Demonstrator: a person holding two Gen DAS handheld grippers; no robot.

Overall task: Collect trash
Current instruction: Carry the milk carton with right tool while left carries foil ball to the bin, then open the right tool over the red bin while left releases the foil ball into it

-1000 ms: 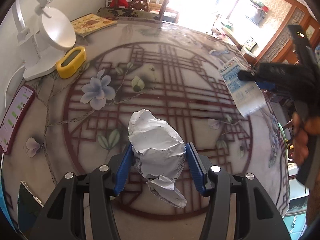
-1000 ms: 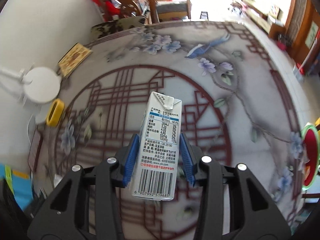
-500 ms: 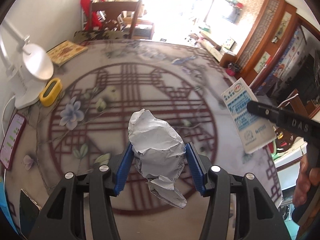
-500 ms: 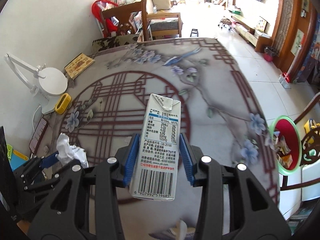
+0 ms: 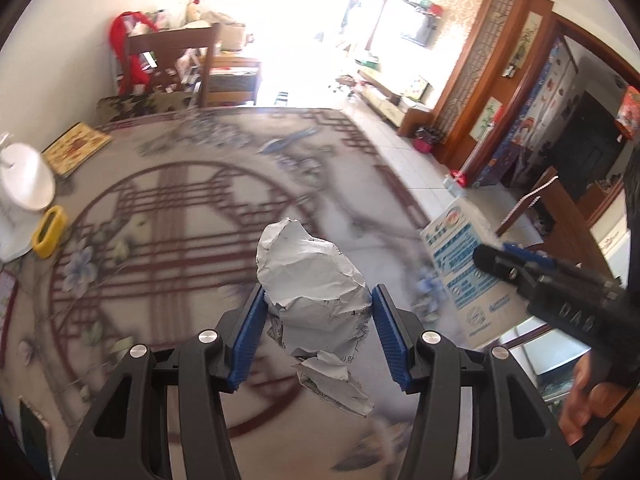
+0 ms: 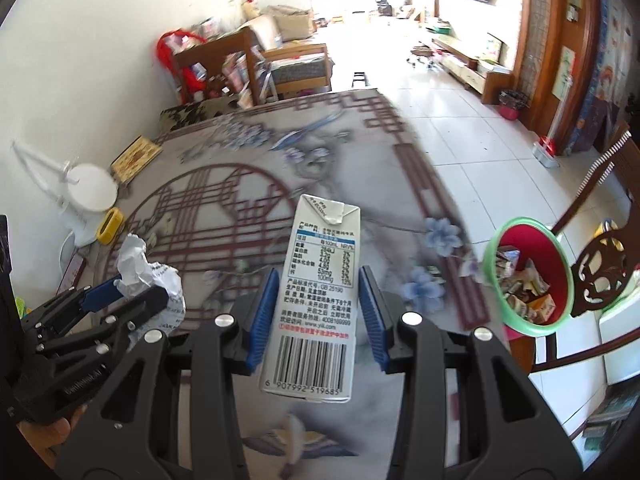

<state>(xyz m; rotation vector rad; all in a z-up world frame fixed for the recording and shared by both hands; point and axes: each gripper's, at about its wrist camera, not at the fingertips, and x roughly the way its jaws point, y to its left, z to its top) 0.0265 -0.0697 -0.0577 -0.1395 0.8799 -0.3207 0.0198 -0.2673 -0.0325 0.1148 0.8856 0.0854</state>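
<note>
Crumpled white paper wad (image 5: 316,280), pinched in left gripper (image 5: 318,330) jaws; white milk carton (image 6: 318,300), pinched in right gripper (image 6: 319,316). Both lifted clear of patterned desk (image 6: 224,200); green-rimmed red bin (image 6: 528,276) newly near, deposit likely next.

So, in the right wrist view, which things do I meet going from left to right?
White lamp → yellow holder → crumpled paper in the left gripper → milk carton in the right gripper → green-rimmed trash bin → wooden chair.
</note>
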